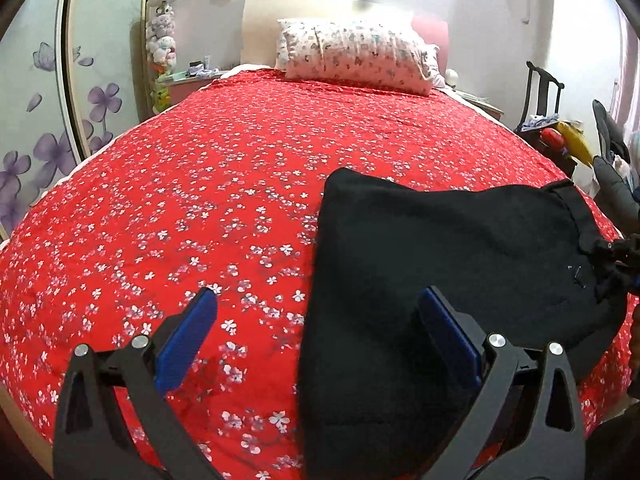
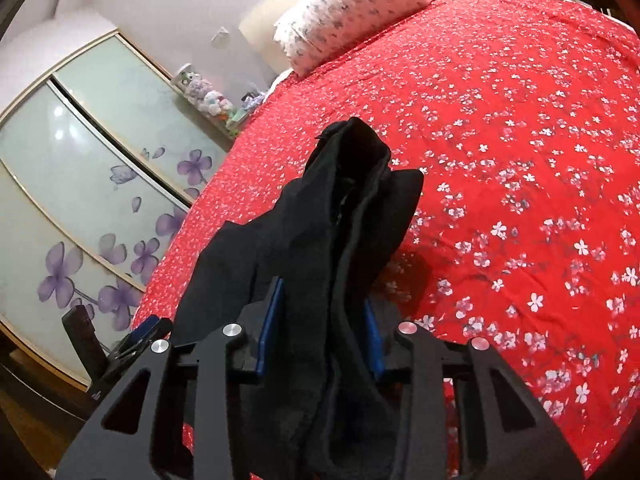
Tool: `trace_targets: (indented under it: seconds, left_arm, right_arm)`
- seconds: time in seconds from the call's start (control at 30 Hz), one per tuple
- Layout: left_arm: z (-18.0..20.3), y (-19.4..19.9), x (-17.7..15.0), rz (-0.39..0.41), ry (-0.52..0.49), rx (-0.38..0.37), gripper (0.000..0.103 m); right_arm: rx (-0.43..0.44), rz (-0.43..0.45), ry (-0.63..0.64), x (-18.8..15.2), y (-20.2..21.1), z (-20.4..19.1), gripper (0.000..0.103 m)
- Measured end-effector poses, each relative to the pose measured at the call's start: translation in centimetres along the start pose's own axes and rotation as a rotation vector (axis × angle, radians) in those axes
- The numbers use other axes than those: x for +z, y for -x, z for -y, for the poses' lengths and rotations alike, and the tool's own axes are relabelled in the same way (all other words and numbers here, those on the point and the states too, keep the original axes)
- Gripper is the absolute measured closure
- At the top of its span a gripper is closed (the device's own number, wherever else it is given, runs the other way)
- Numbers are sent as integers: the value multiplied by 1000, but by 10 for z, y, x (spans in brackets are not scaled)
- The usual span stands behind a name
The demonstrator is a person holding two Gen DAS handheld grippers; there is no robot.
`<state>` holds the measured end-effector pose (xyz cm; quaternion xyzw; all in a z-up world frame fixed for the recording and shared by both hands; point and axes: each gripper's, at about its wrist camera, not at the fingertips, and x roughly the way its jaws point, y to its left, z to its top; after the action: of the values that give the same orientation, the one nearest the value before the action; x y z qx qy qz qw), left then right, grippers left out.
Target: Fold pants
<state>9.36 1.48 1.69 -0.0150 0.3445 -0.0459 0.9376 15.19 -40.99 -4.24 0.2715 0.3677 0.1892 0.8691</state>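
Black pants (image 1: 440, 264) lie folded on the red floral bedspread (image 1: 200, 184) at the near right side of the bed. My left gripper (image 1: 316, 336) is open above the pants' left edge; its right blue pad (image 1: 448, 332) is over the cloth and its left pad (image 1: 188, 340) over bare bedspread. My right gripper (image 2: 324, 320) is shut on a bunched thick part of the pants (image 2: 352, 208) and holds it a little above the bed. The right gripper shows at the right edge of the left wrist view, at the waistband (image 1: 616, 256).
A floral pillow (image 1: 356, 54) lies at the head of the bed. A wardrobe with purple flowers (image 2: 80, 200) stands along the left. A shelf with plush toys (image 1: 162, 48) is at the far left corner. A chair with clutter (image 1: 560, 136) stands right.
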Motion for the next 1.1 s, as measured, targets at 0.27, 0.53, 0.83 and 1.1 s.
trace_targets:
  seconds: [0.27, 0.53, 0.83, 1.1]
  left_arm:
    - [-4, -16, 17, -58, 73, -276, 2]
    - [-27, -60, 33, -219, 289, -563, 8]
    - [-49, -79, 30, -325, 380, -523, 12]
    - [-45, -79, 29, -329, 375, -578, 69]
  right_arm:
    - [-2, -5, -24, 1, -5, 3, 66]
    - [9, -14, -54, -2, -5, 14, 65]
    - [-4, -21, -73, -5, -4, 14, 65]
    - [16, -9, -98, -5, -4, 18, 65]
